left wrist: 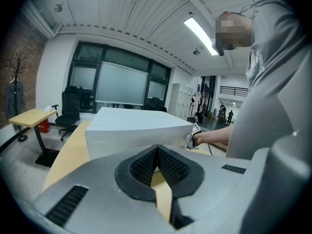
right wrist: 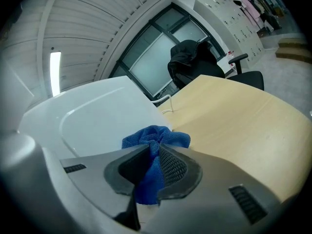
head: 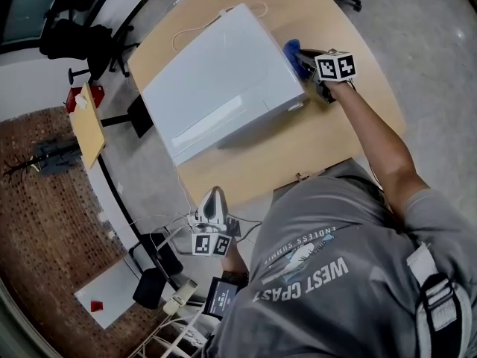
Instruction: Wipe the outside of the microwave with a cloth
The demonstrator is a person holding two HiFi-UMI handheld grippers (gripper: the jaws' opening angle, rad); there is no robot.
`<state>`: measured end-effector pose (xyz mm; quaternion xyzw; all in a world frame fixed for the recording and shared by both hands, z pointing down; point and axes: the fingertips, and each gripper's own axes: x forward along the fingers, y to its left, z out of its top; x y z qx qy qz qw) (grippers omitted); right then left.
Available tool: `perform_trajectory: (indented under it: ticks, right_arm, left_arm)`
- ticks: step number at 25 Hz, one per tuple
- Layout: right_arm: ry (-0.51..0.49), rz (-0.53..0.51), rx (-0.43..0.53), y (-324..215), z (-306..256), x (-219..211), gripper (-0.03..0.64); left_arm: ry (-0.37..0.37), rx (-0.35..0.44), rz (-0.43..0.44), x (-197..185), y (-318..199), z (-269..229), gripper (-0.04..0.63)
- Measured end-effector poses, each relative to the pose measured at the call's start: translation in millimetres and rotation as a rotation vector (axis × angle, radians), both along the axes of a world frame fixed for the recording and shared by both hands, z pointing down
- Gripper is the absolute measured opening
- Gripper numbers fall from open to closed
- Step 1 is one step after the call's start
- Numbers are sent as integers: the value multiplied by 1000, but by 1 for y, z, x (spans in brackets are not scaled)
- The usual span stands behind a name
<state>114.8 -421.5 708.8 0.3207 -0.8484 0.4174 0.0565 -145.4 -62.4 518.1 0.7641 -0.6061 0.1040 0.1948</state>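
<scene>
A grey short-sleeved T-shirt with white lettering is worn, crossed at its shoulder by a pale buckled strap. Ahead of the T-shirt, the left gripper and right gripper are seen: grey shells, black mesh pads, each topped by a black-and-white marker cube.

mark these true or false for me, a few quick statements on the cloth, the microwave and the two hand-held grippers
1. The right hand-held gripper is shut on a blue cloth. True.
2. The left hand-held gripper holds a second cloth. False: its jaws are together with nothing between them.
3. The microwave stands on a wooden table. True.
4. The microwave is black. False: it is white.
5. The blue cloth lies loose on top of the microwave. False: it is pinched in the right hand-held gripper, at the microwave's side.
</scene>
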Motion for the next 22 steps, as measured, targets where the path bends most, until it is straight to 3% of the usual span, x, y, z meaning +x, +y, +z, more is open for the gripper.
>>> perform_trajectory:
  ticks: [8,22]
  right_arm:
    - [95,-40,-47,9,34,3,71]
    - [59,-45,-15,4,2,9,71]
  left_arm:
    - [4,-5,-1,2,-1,3,23]
    - [19,35,7,6,-18,0,23]
